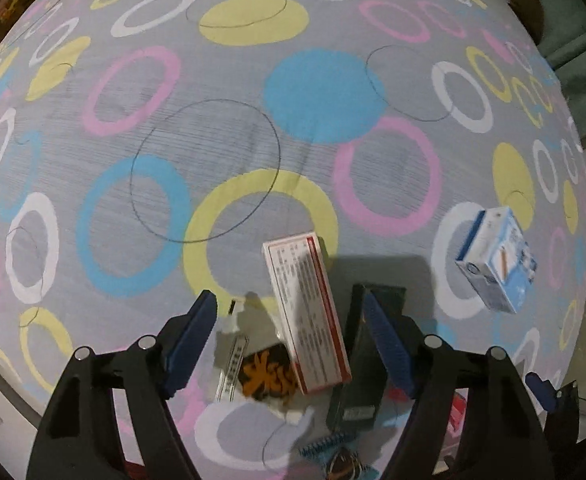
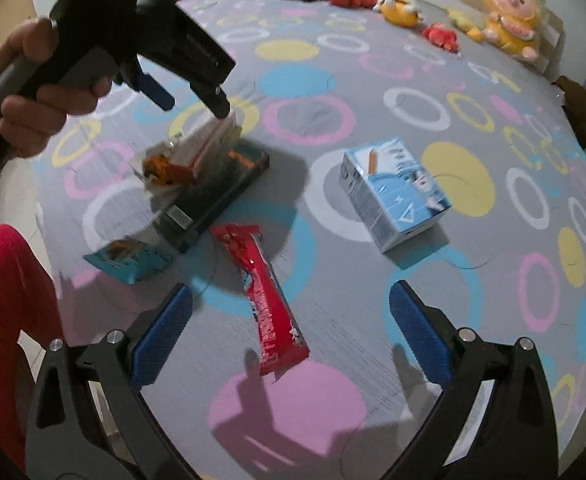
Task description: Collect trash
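Note:
My left gripper [image 1: 291, 312] is open above a white and red box [image 1: 307, 314], which lies between its fingers, with a clear packet with orange print [image 1: 263, 374] and a dark green box [image 1: 367, 360] beside it. In the right wrist view the left gripper [image 2: 197, 100] hangs over that same pile [image 2: 197, 160]. My right gripper [image 2: 291, 308] is open and empty, low over a red wrapper [image 2: 265, 304]. A blue and white carton shows in the left view [image 1: 497, 260] and in the right wrist view [image 2: 397, 192]. A teal packet [image 2: 129, 258] lies left of the red wrapper.
Everything rests on a bed sheet [image 2: 373, 360] patterned with coloured rings. Several plush toys [image 2: 509, 16] line its far edge. A teal sofa [image 1: 573, 40] stands beyond the bed on the right. The person's red-clad leg [image 2: 1, 300] is at the left.

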The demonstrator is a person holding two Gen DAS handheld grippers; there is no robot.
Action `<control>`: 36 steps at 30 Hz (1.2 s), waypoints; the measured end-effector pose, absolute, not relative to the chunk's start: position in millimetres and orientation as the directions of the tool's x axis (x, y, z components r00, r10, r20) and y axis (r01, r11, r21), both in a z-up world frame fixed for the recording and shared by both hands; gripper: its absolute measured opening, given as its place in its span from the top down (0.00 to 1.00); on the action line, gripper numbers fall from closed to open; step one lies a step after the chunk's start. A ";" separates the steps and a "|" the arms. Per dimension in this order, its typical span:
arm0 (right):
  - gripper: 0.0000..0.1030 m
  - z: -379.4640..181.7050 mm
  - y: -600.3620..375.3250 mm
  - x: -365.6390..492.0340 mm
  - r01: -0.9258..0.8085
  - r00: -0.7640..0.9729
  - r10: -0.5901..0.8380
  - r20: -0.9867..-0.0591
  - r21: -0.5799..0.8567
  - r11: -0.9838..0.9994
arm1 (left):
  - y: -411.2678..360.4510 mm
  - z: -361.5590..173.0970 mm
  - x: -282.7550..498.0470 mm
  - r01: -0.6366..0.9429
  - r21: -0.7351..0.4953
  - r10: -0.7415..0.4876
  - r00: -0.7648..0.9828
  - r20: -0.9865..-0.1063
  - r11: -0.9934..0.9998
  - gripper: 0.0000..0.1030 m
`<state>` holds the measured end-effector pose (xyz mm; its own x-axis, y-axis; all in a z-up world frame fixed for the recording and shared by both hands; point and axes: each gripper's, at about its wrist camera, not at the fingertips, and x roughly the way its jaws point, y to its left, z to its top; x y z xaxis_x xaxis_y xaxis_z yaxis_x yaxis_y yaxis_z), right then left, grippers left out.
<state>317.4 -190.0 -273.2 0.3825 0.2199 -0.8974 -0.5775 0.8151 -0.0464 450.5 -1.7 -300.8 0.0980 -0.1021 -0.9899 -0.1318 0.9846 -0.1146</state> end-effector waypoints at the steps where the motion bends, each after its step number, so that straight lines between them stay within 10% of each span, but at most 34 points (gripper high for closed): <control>1: 0.07 -278.2 -189.3 319.9 -0.580 0.375 0.221 -0.900 -0.042 0.813 | -2.2 -303.6 451.5 -0.133 -0.113 -0.100 0.096 -0.990 0.985 0.31; 11: 0.09 -316.0 -180.5 327.8 -0.624 0.329 0.203 -0.922 -0.050 0.780 | 0.2 -333.5 465.0 -0.157 -0.125 -0.120 0.041 -0.992 0.980 0.54; 21: 0.84 -320.6 -171.9 322.7 -0.624 0.300 0.203 -0.932 -0.031 0.781 | 4.8 -329.6 471.4 -0.149 -0.164 -0.158 0.055 -0.986 0.975 0.68; 36: 0.85 -243.5 -201.2 301.0 -0.356 0.460 0.150 -0.875 -0.027 0.934 | 17.4 -249.9 432.8 -0.095 -0.179 -0.158 0.195 -0.968 0.979 0.68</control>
